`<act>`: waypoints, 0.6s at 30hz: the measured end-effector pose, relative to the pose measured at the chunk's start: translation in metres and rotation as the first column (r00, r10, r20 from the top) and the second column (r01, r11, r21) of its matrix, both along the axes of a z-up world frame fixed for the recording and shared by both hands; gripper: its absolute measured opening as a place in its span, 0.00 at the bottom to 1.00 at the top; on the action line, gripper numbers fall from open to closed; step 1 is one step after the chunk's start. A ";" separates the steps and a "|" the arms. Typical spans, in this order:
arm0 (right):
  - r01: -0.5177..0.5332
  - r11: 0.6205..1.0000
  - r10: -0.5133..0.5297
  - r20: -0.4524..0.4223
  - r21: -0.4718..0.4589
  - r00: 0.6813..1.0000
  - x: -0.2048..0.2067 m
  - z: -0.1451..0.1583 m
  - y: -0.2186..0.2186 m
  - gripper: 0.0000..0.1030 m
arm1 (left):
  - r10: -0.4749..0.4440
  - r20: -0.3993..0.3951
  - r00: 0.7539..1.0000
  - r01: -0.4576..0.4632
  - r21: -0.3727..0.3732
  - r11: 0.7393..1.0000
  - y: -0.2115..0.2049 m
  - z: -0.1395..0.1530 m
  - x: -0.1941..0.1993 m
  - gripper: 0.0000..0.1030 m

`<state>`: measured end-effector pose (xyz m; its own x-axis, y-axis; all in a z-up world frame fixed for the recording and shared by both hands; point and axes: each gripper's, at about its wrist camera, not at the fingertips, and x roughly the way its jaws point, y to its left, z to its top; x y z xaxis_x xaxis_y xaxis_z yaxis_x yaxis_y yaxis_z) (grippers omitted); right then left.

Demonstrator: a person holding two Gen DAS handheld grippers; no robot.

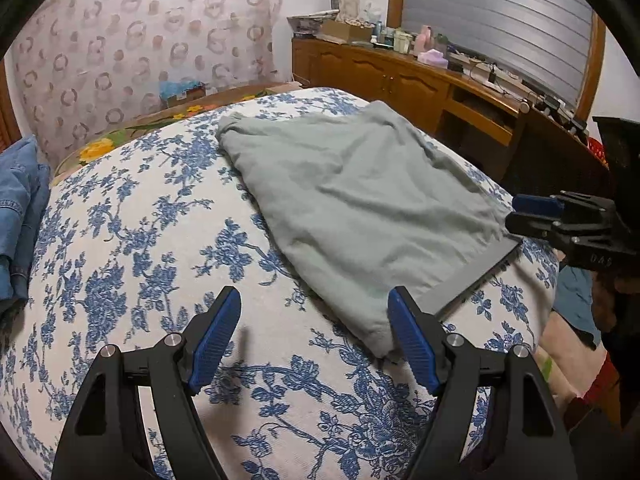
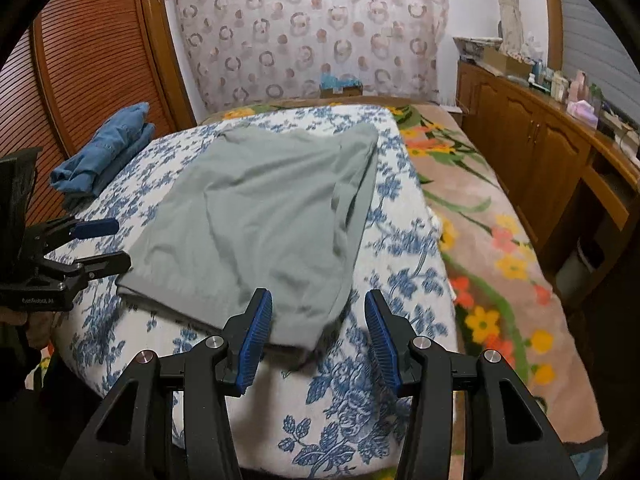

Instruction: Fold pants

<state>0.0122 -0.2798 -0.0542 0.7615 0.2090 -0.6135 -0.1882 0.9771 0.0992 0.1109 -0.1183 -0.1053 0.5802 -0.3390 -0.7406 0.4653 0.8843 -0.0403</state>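
Grey-green pants [image 1: 352, 200] lie folded flat on a blue-flowered white bedspread [image 1: 140, 240]; they also show in the right wrist view [image 2: 272, 208]. My left gripper [image 1: 316, 308] is open and empty, just off the near left corner of the pants. My right gripper [image 2: 318, 312] is open and empty, over the near right corner of the pants. The right gripper shows in the left wrist view [image 1: 524, 216] at the pants' right edge. The left gripper shows in the right wrist view [image 2: 112, 244] by the pants' left corner.
Folded blue denim clothes [image 2: 100, 148] lie at the bed's far left. A flowered blanket [image 2: 492, 240] covers the right of the bed. A wooden sideboard [image 2: 540, 148] with bottles stands along the right wall. A patterned curtain [image 2: 312, 32] hangs behind the bed.
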 end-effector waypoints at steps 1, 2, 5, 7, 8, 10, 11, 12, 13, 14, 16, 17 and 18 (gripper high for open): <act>-0.002 1.000 0.002 -0.006 0.001 1.000 0.002 -0.002 0.000 0.49 | 0.000 -0.006 1.000 0.000 0.001 1.000 -0.001 -0.002 0.001 0.75; -0.002 1.000 0.002 -0.013 0.000 1.000 0.003 -0.003 0.002 0.49 | 0.001 -0.010 1.000 -0.001 0.003 1.000 -0.001 -0.003 0.001 0.75; 0.000 1.000 0.000 -0.022 0.001 1.000 0.006 -0.004 0.004 0.49 | 0.004 -0.021 1.000 -0.004 0.009 1.000 -0.001 -0.007 0.002 0.75; 0.000 1.000 0.000 -0.026 0.005 1.000 0.007 -0.004 0.006 0.49 | 0.006 -0.030 1.000 -0.006 0.011 1.000 0.000 -0.010 0.004 0.75; 0.002 1.000 -0.001 -0.026 0.009 1.000 0.008 -0.005 0.006 0.49 | 0.007 -0.034 0.999 -0.007 0.013 1.000 0.000 -0.011 0.004 0.75; 0.003 1.000 -0.003 -0.021 0.007 1.000 0.007 -0.005 0.007 0.49 | 0.009 -0.040 0.999 -0.009 0.012 1.000 0.000 -0.014 0.004 0.75; 0.003 1.000 -0.002 -0.020 0.007 1.000 0.006 -0.006 0.008 0.49 | 0.010 -0.040 0.999 -0.009 0.011 1.000 0.000 -0.014 0.005 0.75; 0.003 1.000 -0.003 -0.019 0.009 1.000 0.006 -0.006 0.009 0.49 | 0.010 -0.040 0.999 -0.009 0.012 1.000 0.000 -0.014 0.005 0.75; 0.002 1.000 -0.002 -0.017 0.011 1.000 0.006 -0.007 0.010 0.49 | 0.010 -0.040 0.999 -0.009 0.014 1.000 0.000 -0.014 0.005 0.75; -0.001 1.000 0.001 -0.017 0.012 1.000 0.006 -0.008 0.011 0.48 | 0.010 -0.039 0.999 -0.009 0.015 1.000 0.000 -0.014 0.005 0.75; -0.012 1.000 0.012 -0.016 0.014 1.000 0.006 -0.009 0.013 0.42 | 0.010 -0.039 0.999 -0.010 0.015 1.000 -0.001 -0.014 0.005 0.75; -0.020 1.000 0.020 -0.017 0.019 1.000 0.006 -0.009 0.014 0.39 | 0.012 -0.039 0.999 -0.011 0.014 1.000 -0.001 -0.014 0.005 0.75; -0.022 1.000 0.022 -0.016 0.021 1.000 0.006 -0.010 0.014 0.38 | 0.013 -0.038 0.999 -0.013 0.014 1.000 -0.001 -0.014 0.005 0.75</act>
